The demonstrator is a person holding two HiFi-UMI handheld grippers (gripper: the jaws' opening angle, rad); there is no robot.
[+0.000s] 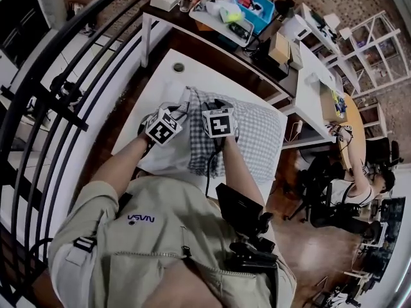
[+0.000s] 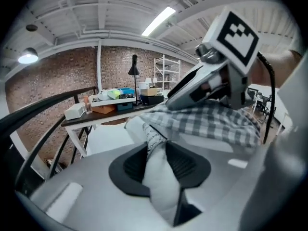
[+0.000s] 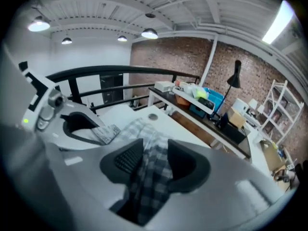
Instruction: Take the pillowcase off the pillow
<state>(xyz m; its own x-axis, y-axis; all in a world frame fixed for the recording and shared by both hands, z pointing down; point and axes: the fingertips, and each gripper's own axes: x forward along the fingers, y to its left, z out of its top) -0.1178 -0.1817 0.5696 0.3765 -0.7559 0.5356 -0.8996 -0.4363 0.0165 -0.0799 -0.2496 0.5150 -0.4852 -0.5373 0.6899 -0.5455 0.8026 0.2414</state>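
Left gripper view shows my left tongs [image 2: 155, 152] pinching the white fabric pillow [image 2: 163, 196], right tongs [image 3: 155, 152] gripping the grey-checked cotton pillowcase [image 3: 144, 191]; either thin fold could slip when I pull.

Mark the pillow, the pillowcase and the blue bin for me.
pillow [image 2: 161, 182], left gripper view, on its white fabric at lower centre.
pillowcase [image 1: 257, 140], head view, on the right part of the checked cloth.
blue bin [image 1: 266, 15], head view, on its right wall.
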